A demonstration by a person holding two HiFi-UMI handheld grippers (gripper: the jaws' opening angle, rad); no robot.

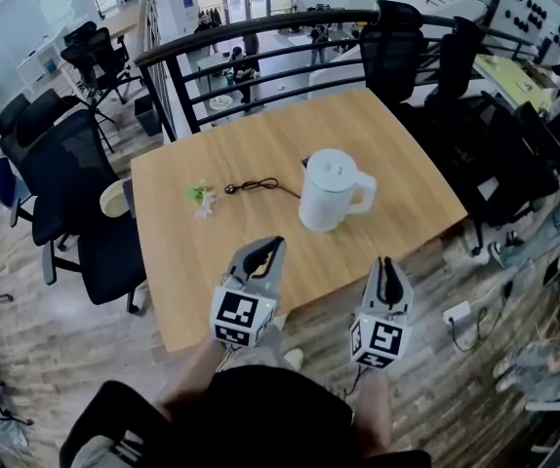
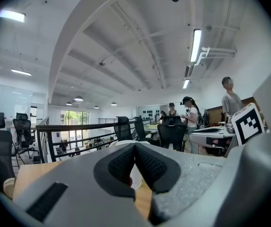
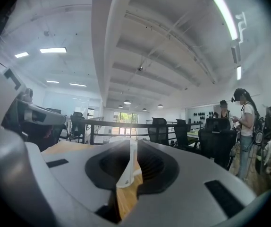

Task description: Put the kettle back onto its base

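A white kettle (image 1: 331,191) stands upright near the middle of the wooden table (image 1: 192,291), handle to the right. A black cord (image 1: 258,185) runs across the table to its left side. A small dark piece (image 1: 305,162) shows behind the kettle; I cannot tell whether a base lies under it. My left gripper (image 1: 278,243) hovers over the table's near edge, short of the kettle, jaws shut and empty. My right gripper (image 1: 385,261) hangs just off the near edge, jaws a narrow slit apart, holding nothing. The kettle (image 3: 128,162) shows through that slit.
A small green and pink scrap (image 1: 199,197) lies left of the cord. Black office chairs (image 1: 75,183) stand at the table's left and far right. A dark railing (image 1: 260,27) runs behind the table. Cables and a power strip (image 1: 459,312) lie on the floor to the right.
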